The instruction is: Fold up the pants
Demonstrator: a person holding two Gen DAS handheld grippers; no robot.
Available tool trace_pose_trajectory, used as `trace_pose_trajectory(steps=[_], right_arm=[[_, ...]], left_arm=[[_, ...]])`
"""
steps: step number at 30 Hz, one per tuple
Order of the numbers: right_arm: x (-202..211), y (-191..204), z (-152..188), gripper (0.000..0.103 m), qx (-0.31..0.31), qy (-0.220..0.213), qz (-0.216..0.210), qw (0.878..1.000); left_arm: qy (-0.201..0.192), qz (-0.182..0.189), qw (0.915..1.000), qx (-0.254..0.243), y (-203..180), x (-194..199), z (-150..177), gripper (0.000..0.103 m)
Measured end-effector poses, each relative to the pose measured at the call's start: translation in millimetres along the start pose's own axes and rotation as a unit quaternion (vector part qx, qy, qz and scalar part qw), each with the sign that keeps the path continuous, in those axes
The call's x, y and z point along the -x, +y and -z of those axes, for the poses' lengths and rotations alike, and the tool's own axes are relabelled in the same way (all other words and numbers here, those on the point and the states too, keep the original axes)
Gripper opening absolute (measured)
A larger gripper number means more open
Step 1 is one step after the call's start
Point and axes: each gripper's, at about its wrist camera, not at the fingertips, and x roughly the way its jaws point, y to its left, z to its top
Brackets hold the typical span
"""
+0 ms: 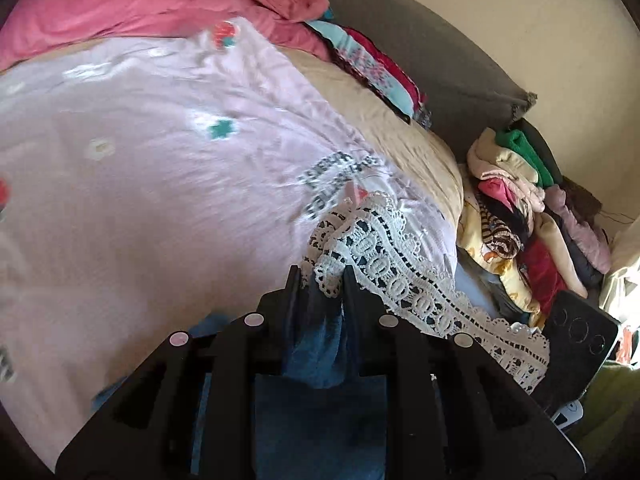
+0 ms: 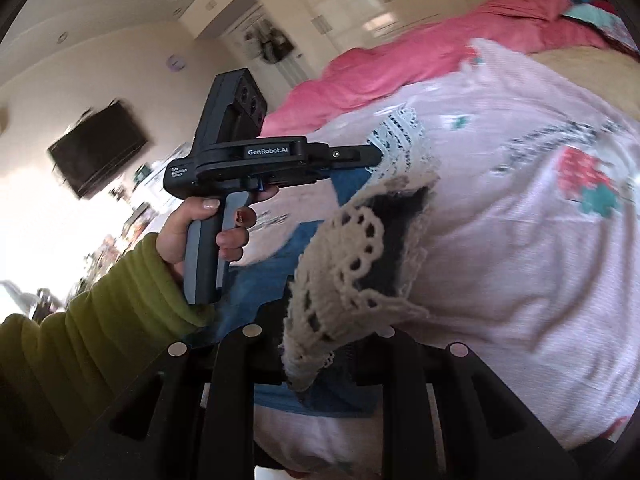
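The pants are blue denim (image 1: pixel 318 356) with a white crochet lace hem (image 1: pixel 400 272). In the left wrist view my left gripper (image 1: pixel 321 276) is shut on the denim and lace edge, holding it above the pale pink printed bed sheet (image 1: pixel 160 184). In the right wrist view my right gripper (image 2: pixel 340 308) is shut on another lace hem (image 2: pixel 352 264) of the pants, with blue denim (image 2: pixel 280 264) hanging below. The left gripper (image 2: pixel 370 156) shows there too, held by a hand in a green sleeve, gripping the lace farther back.
A pink blanket (image 1: pixel 152 4) lies bunched at the far side of the bed. A pile of mixed clothes (image 1: pixel 520 216) sits beside the bed on the right, near a grey headboard (image 1: pixel 440 60). A wall TV (image 2: pixel 96 152) hangs at left.
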Motion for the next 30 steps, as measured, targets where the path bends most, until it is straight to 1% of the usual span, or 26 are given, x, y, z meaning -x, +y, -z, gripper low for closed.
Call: trace_pose_trajectory(steps=[3,5,7,8,9,10,11,12,13,14,15,16,17,18,19,20,21,22,23,24,26,28,30], right_arm=[[-26.1,27.0,-1.9,0.022,0.040,0.025,-0.003,0.999],[-47.5,41.1,1.8,0.022,0.068,0.049,0.000,0.996],[-69.1,49.0,6.9,0.025,0.094,0.074,0.013,0.993],[-82.1,51.8,11.4,0.025,0.106,0.094,0.029,0.989],[-86.7,55.6,16.3,0.026,0.114,0.106,0.041,0.987],[-92.9,59.8,20.8,0.029,0.128,0.119,0.045,0.984],[-98.9,67.5,25.5,0.033,0.154,0.127,0.055,0.978],[-102.7,74.7,29.4,0.036,0.177,0.129,0.066,0.973],[-106.6,82.1,33.7,0.043,0.205,0.134,0.076,0.967],[-112.7,92.4,40.4,0.047,0.244,0.138,0.092,0.955],[-114.2,98.0,46.5,0.049,0.265,0.140,0.100,0.949],[-119.3,104.7,53.1,0.050,0.291,0.146,0.105,0.940],[-123.2,109.1,58.5,0.051,0.309,0.152,0.104,0.933],[-125.1,110.5,62.6,0.052,0.318,0.156,0.099,0.930],[-125.2,112.5,65.4,0.054,0.324,0.157,0.090,0.928],[-123.7,114.6,67.0,0.055,0.331,0.156,0.079,0.927],[-118.0,116.7,70.5,0.055,0.331,0.156,0.062,0.929],[-114.5,115.6,68.4,0.055,0.323,0.155,0.047,0.933],[-108.2,111.9,62.8,0.054,0.303,0.152,0.023,0.941],[-103.8,106.7,55.5,0.054,0.287,0.147,0.011,0.947],[-92.7,100.4,44.0,0.054,0.261,0.130,0.011,0.956],[-80.7,81.3,16.2,0.054,0.215,0.105,0.016,0.971],[-74.0,62.4,-9.7,0.055,0.173,0.086,0.039,0.980]], left_arm=[[-0.012,-0.016,0.9995,0.024,19.8,26.9,16.3,0.013],[-0.008,-0.028,0.9988,0.038,30.5,35.9,27.0,0.013],[-0.001,-0.044,0.9971,0.063,43.2,43.2,37.1,0.022],[-0.008,-0.043,0.9958,0.080,50.4,50.5,42.7,0.023],[-0.016,-0.040,0.9940,0.100,58.3,58.2,47.9,0.026],[-0.025,-0.041,0.9911,0.124,66.3,66.5,52.9,0.030],[-0.039,-0.044,0.9868,0.151,75.2,77.3,58.7,0.033],[-0.056,-0.049,0.9826,0.170,82.1,88.4,64.6,0.042],[-0.066,-0.053,0.9801,0.180,84.8,94.2,68.0,0.053],[-0.076,-0.061,0.9759,0.195,89.5,102.3,73.5,0.058],[-0.082,-0.067,0.9735,0.203,92.7,109.0,77.4,0.062],[-0.087,-0.072,0.9718,0.207,94.9,113.8,79.9,0.062],[-0.092,-0.078,0.9704,0.209,96.3,118.9,82.6,0.062],[-0.096,-0.084,0.9693,0.210,97.4,122.6,84.7,0.064],[-0.097,-0.087,0.9684,0.213,99.0,124.0,86.6,0.068],[-0.093,-0.087,0.9674,0.219,100.8,123.5,89.5,0.071],[-0.088,-0.084,0.9673,0.223,101.8,121.3,92.0,0.074],[-0.083,-0.081,0.9678,0.224,101.2,118.7,94.3,0.074],[-0.075,-0.080,0.9692,0.221,99.1,114.5,95.4,0.074],[-0.068,-0.081,0.9708,0.215,96.6,110.5,95.6,0.074],[-0.058,-0.088,0.9731,0.205,92.0,105.6,97.1,0.074],[-0.054,-0.089,0.9747,0.198,87.6,102.3,98.1,0.075],[-0.048,-0.087,0.9754,0.197,85.3,95.9,98.7,0.075]])
